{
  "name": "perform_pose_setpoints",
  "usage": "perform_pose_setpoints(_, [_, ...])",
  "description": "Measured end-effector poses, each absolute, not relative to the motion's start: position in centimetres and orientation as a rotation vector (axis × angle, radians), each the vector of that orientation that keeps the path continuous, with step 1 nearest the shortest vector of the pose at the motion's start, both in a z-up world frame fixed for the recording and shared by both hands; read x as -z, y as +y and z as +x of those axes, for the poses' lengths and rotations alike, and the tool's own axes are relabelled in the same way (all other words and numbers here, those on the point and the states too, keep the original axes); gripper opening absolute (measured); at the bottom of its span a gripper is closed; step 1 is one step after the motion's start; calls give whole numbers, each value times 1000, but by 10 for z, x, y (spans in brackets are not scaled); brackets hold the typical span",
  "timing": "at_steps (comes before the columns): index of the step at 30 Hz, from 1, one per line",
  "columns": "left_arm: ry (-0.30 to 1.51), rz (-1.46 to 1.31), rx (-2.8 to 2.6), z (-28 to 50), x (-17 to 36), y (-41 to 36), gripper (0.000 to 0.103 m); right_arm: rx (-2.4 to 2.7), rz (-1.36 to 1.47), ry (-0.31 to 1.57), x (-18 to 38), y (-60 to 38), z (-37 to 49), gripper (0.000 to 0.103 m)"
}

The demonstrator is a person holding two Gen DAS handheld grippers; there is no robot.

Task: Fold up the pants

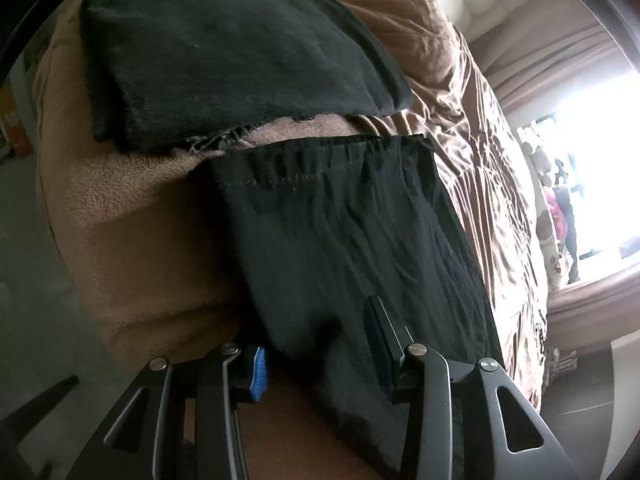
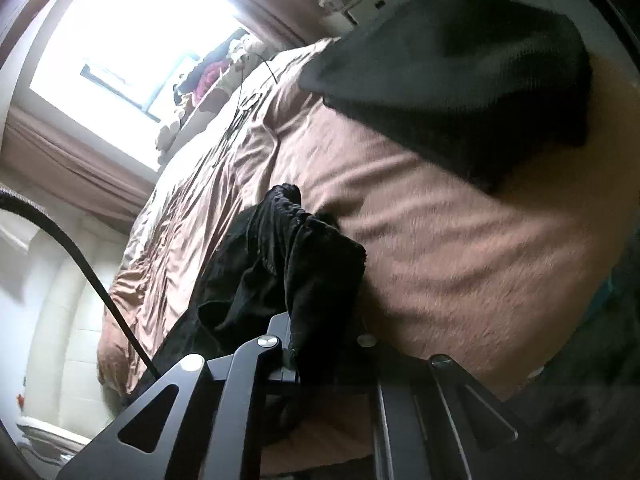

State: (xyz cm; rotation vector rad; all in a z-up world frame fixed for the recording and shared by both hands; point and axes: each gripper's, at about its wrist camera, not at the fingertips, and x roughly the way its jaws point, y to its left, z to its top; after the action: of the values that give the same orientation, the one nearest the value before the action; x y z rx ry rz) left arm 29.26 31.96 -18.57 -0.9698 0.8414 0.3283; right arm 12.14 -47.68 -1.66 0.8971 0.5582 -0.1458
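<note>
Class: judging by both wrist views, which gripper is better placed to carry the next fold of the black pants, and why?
Probably the right gripper: it is shut on bunched pants fabric. The left gripper is open, with cloth between its fingers but not clamped.

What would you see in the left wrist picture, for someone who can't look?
Black pants lie on a brown blanket, waistband away from the camera, with the open left gripper straddling their near end. A folded dark cloth sits beyond, and a bright window glows on the right.

From our left gripper (image 1: 320, 360) and right gripper (image 2: 324, 344) we look close and low across the brown bed (image 1: 140, 216), both views sharing the black pants (image 1: 352, 220) and far window (image 2: 132, 32).
</note>
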Motion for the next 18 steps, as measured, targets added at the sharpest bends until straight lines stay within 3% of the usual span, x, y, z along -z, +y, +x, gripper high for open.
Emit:
perform_pose_setpoints(5, [848,-950,-319,294,184,314,43,176,894,527,9,-480,114,4])
perform_pose_setpoints(7, [855,-927,-328,295,183,313,33,184,895,521,7,-480,113,4])
perform_pose_setpoints(8, [862,-913,-338,295,183,313,20,200,890,514,5,-481,109,4])
perform_pose_setpoints(9, [865,-905,-341,295,183,313,15,207,882,515,5,-481,107,4])
perform_pose_setpoints(13, [879,-877,-367,290,181,319,15,249,925,579,30,-476,101,6])
perform_pose_setpoints(15, [879,-877,-379,286,176,324,15,304,916,695,52,-469,103,18])
perform_pose_setpoints(17, [878,-857,-392,280,167,329,16,327,899,725,60,-462,96,41])
perform_pose_setpoints(18, [880,-835,-396,278,162,331,16,338,889,719,60,-458,89,47])
